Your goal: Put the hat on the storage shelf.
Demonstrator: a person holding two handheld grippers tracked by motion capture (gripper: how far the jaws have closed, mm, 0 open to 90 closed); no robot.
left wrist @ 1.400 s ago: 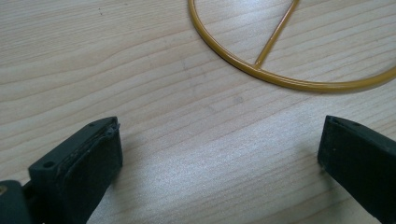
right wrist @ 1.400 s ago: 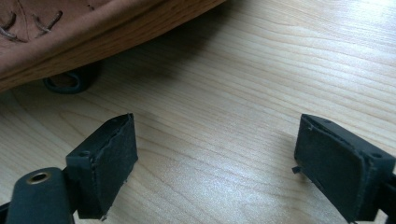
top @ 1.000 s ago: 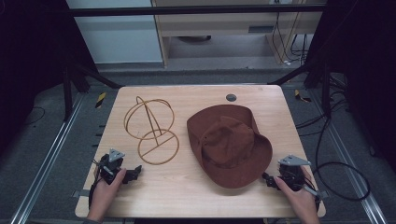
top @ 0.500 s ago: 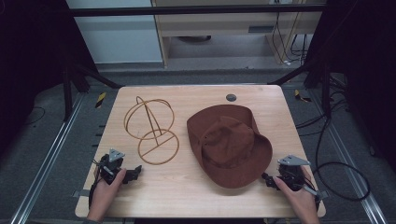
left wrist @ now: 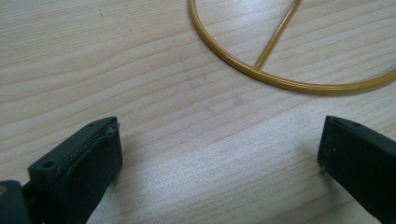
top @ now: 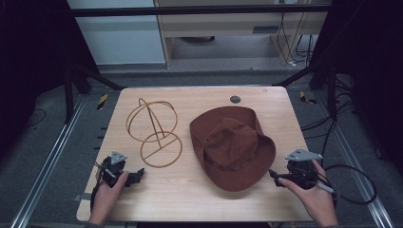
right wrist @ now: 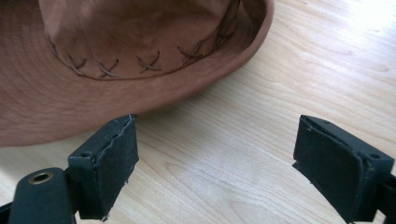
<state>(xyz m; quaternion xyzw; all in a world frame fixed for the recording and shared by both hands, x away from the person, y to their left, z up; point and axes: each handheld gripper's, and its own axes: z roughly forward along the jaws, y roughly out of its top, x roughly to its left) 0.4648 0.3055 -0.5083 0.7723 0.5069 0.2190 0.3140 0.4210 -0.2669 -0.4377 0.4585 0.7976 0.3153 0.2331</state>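
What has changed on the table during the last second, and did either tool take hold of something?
Nothing has visibly changed. The left tool and the right tool rest open at the near edge of the table, holding nothing. The brown hat and the wire hat stand lie where they were.
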